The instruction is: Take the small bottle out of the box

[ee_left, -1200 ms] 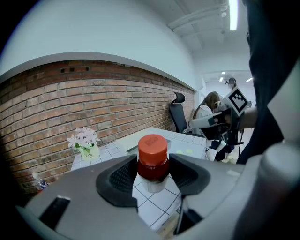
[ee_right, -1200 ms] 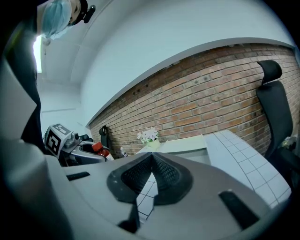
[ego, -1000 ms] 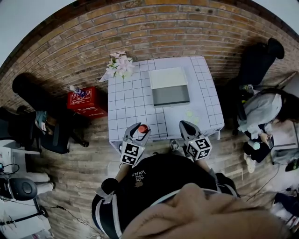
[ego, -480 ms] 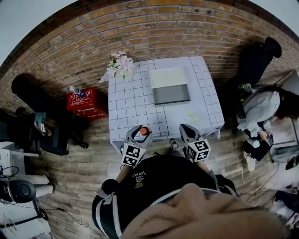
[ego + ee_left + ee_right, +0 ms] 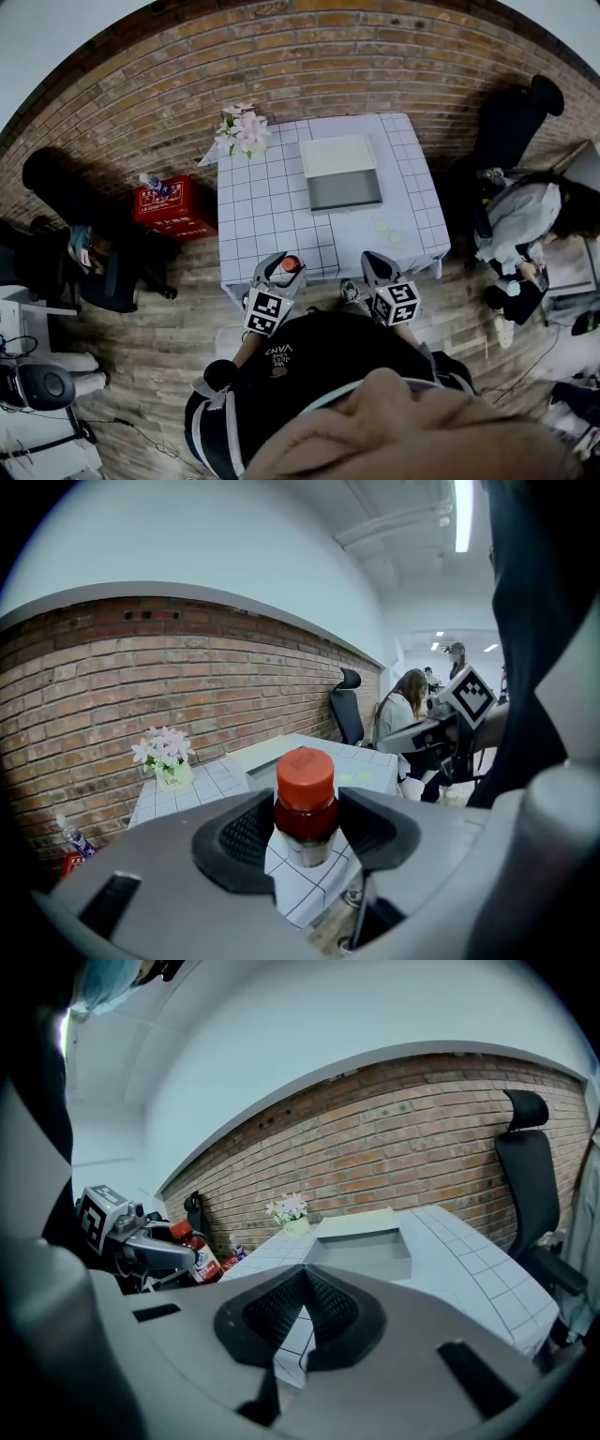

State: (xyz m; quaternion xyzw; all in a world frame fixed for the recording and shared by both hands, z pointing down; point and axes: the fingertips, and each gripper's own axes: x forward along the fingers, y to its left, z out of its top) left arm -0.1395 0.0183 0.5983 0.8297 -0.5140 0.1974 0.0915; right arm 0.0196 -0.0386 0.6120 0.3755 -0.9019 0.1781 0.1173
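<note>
A small bottle (image 5: pixel 305 794) with a red cap and dark contents stands upright between the pads of my left gripper (image 5: pixel 305 834), which is shut on its body. In the head view the bottle (image 5: pixel 290 264) and left gripper (image 5: pixel 279 274) hover at the near edge of the table, well away from the box (image 5: pixel 342 173). The box is open, shallow, white outside and grey inside, at the table's far middle; it shows as well in the right gripper view, box (image 5: pixel 364 1241). My right gripper (image 5: pixel 375 266) hangs at the near edge too, its pads (image 5: pixel 281 1312) pressed together on nothing.
The table (image 5: pixel 253 220) has a white gridded cloth. A pot of pale flowers (image 5: pixel 241 131) stands at its far left corner, small pale discs (image 5: pixel 386 232) lie near right. A red crate (image 5: pixel 172 206) sits on the floor left. A seated person (image 5: pixel 530 220) and black chair (image 5: pixel 525 112) are right.
Both grippers have drifted a little toward me, the bottle still gripped in the left one. The person at the right has shifted in the seat.
</note>
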